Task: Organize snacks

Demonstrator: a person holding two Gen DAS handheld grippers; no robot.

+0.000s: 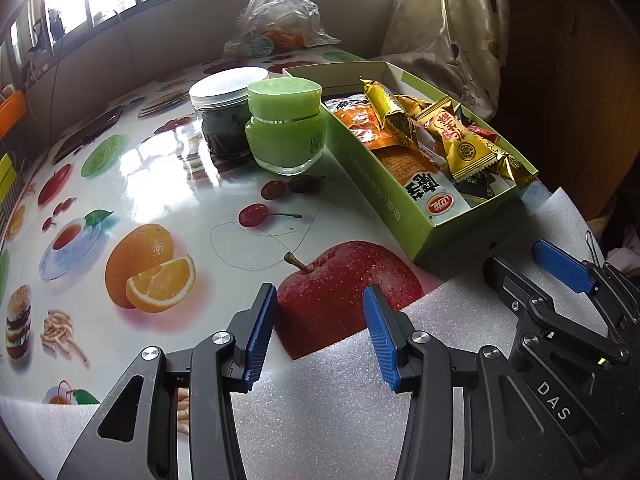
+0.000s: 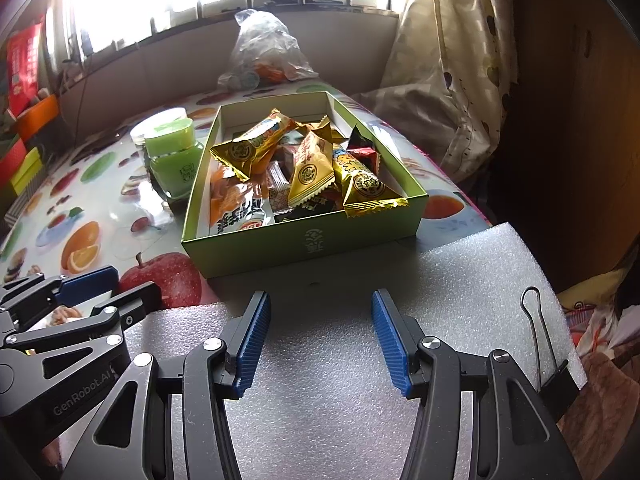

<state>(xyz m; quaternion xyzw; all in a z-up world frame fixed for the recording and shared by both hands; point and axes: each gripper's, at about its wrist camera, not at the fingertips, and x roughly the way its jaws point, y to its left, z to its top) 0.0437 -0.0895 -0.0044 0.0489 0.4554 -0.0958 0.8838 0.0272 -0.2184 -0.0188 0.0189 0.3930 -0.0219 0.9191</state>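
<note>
— Glossy fruit-print oilcloth covers the desk (image 1: pixel 168 184): oranges, cherries, a big red apple. What stands on it, from the left?

— At about ten o'clock from the left gripper (image 1: pixel 320 332), a clear round jar (image 1: pixel 222 120) with a white ribbed lid, touching a squat green glass jar (image 1: pixel 286 132) with a silver band. Just beside those, at one o'clock, the shallow green cardboard box (image 1: pixel 404 216), rectangular and open-topped, with a small emblem printed on its near wall.

— And the snacks (image 2: pixel 304 168)?

— All inside that box: crinkly gold foil packets with sawtooth ends and round seals, plus an orange-and-white pouch with Chinese characters.

— The jaws?

— Left gripper's blue ribbed pads stand partly apart, nothing between them. Right gripper (image 2: pixel 318 340) hovers likewise over grainy white foam sheet (image 2: pixel 400 280), jaws apart and empty. A black binder clip (image 2: pixel 556 384) pinches the foam at three o'clock. "GenRobot.AI" and "DAS" are moulded into the black frames.

— Behind?

— A crumpled clear plastic bag (image 2: pixel 264 52) at twelve o'clock.
</note>
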